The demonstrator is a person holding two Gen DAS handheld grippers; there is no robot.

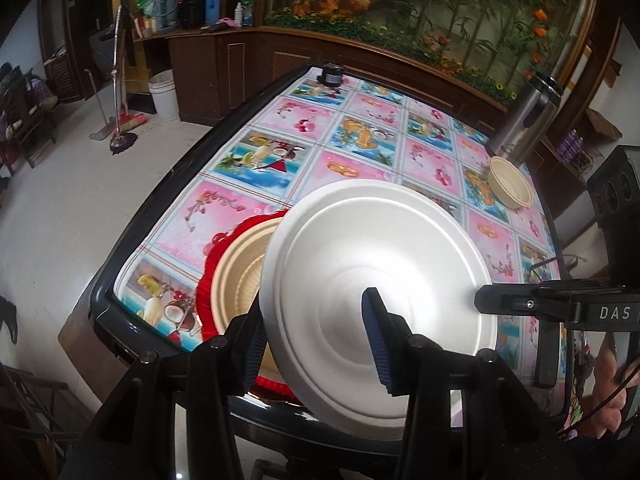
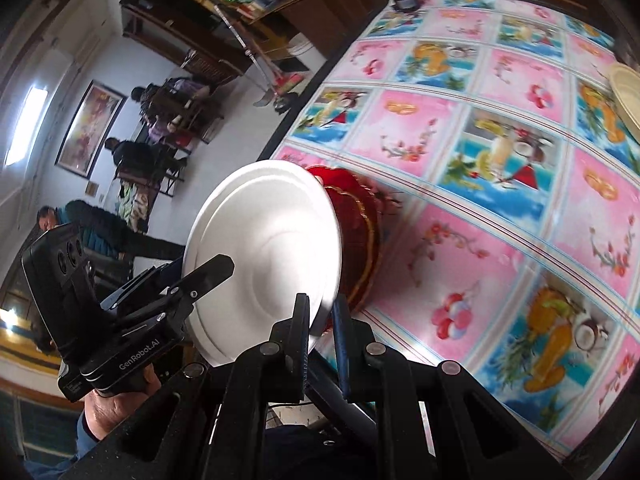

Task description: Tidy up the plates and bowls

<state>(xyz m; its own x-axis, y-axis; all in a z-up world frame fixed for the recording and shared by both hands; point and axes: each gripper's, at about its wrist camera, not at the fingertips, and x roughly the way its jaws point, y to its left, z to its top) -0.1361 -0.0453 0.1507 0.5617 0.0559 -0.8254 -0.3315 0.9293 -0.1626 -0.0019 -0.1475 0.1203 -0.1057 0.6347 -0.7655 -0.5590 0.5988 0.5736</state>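
Both claws hold one big white plate (image 1: 376,300) up in the air, above the near edge of the tabletop (image 1: 280,152); two holds keep a wide, light plate from tipping, I think.

The left claw (image 1: 316,340) is partly open, and its blue pads sit on each side of the plate's near rim; one finger is on top of the plate and one is under it, so it has hold of the rim. The right claw (image 2: 322,328) is almost shut, and it pinches the thin edge of the same plate (image 2: 264,256) between its two fingers; the edge is thin, so the fingers stand close together.

The plate is tilted, and its round ridged face points at the left camera. It hangs over a red dish with a wavy rim (image 1: 224,248), which has a tan bowl (image 1: 240,272) inside it; the plate covers part of both, and I cannot tell if it touches them. My guess is that the plate goes on or near this pile.

A second tan bowl (image 1: 510,182) sits far off on the tabletop, just beside a tall metal flask (image 1: 524,120); it may be sorted later.
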